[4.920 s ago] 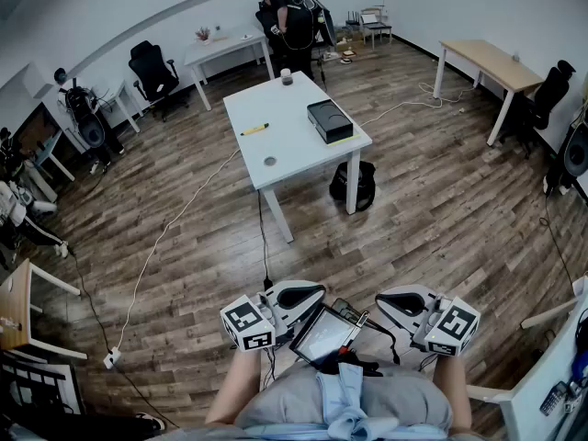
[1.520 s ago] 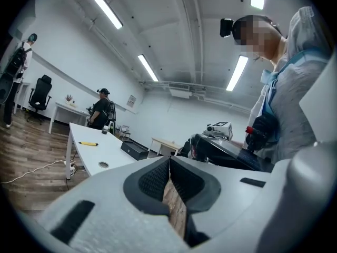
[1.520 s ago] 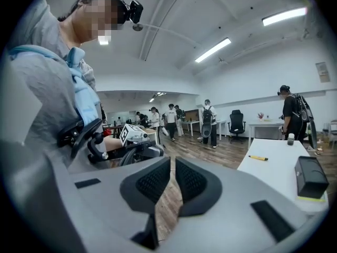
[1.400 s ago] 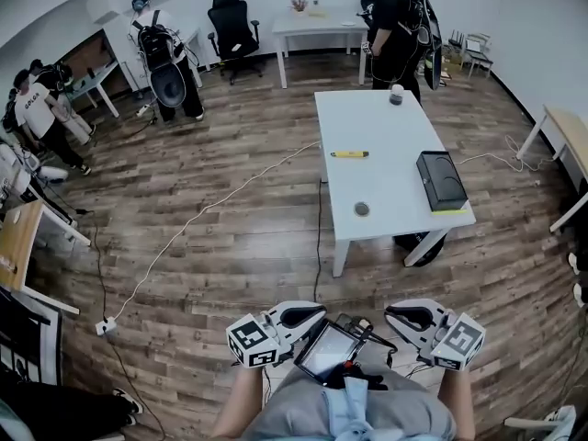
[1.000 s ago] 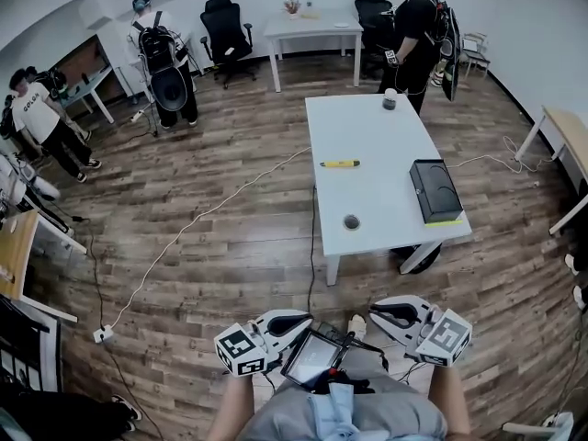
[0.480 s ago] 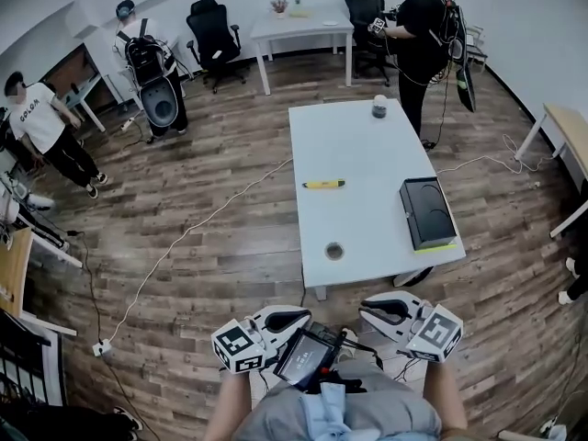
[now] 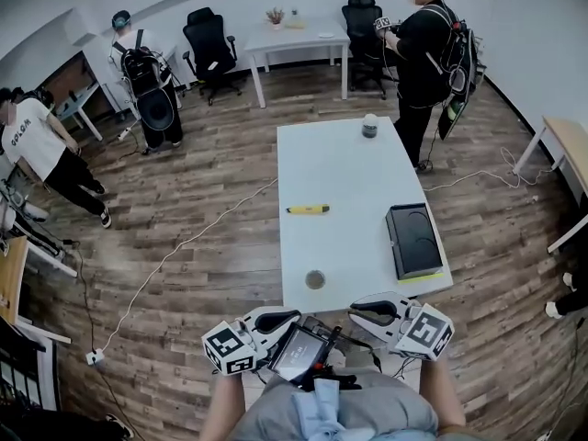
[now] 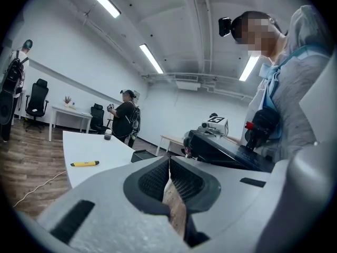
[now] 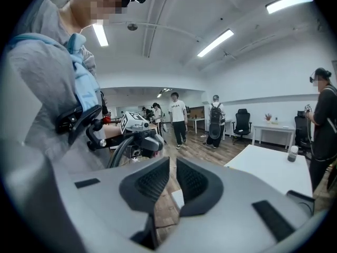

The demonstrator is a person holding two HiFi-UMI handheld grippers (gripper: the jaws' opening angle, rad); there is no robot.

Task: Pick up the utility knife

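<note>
Head view, near→far: operator's torso at bottom edge, tablet (image 7: 296,351) at chest, btwn both grippers. Left gripper (image 7: 283,319) and right gripper (image 7: 360,308) sit just short of the table's near edge, tips angled in toward each other. Left gripper view: jaws closed, pads meet at the tip, nothing btwn. Right gripper view: jaws all but closed, only a thin slit left, nothing in it.

White table (image 7: 342,168) just beyond. Nearest on it: small dark ring (image 7: 315,279) by the near edge. Black box (image 7: 412,240) along the right edge, near-right corner. Knife (image 7: 308,209), yellow, lies flat mid-table toward the left edge, long axis across the table. It's well apart from both grippers, untouched. Cup (image 7: 370,126) at the far end.

Person (image 7: 424,49) in black w/ headset stands past the far-right corner. Far wall: white desk (image 7: 296,37), chair (image 7: 209,39) beside it. Far left: 2 more ppl. Cable (image 7: 184,246) runs on the floor from the table to the left.
</note>
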